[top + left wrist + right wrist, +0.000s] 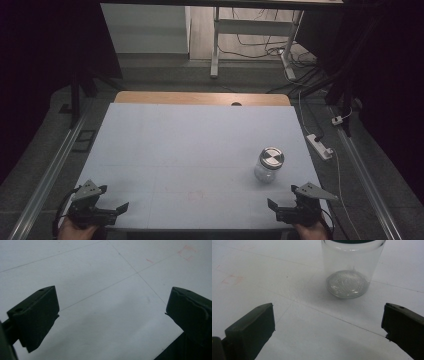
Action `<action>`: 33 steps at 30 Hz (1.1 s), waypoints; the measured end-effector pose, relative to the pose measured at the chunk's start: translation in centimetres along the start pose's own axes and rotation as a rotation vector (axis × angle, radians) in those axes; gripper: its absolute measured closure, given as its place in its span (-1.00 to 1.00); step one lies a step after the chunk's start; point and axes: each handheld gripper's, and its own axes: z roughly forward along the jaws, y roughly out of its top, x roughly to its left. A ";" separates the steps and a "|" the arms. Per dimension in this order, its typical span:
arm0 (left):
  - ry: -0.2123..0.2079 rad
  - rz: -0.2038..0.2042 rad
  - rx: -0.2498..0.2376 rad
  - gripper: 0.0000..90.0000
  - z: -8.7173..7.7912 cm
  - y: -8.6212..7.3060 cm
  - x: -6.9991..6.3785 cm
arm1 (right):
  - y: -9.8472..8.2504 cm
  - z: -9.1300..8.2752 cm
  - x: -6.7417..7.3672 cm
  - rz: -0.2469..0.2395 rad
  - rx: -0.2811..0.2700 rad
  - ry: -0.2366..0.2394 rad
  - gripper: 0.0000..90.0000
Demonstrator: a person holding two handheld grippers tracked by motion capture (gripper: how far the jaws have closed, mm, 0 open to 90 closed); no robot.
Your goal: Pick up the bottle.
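Observation:
A clear glass jar (269, 164) with a silver metal lid stands upright on the white table top (190, 145), toward its right front. In the right gripper view the jar (352, 267) is a short way ahead of my right gripper (328, 315), slightly right of centre and apart from both jaws. That right gripper (282, 196) rests at the front right edge, open and empty. My left gripper (114, 198) sits at the front left edge, far from the jar. The left gripper (112, 302) is open, with bare table between its jaws.
A faint red square mark (196, 195) lies near the table's front middle; the mark (186, 252) is seen from the left gripper too. A wooden strip (200, 98) borders the far edge. A power strip (320, 146) and cables lie on the floor at the right.

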 end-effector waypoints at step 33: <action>-0.016 0.067 0.060 -1.00 0.6 0.3 -0.9 | 0.1 0.2 0.2 -0.016 0.014 0.000 -1.00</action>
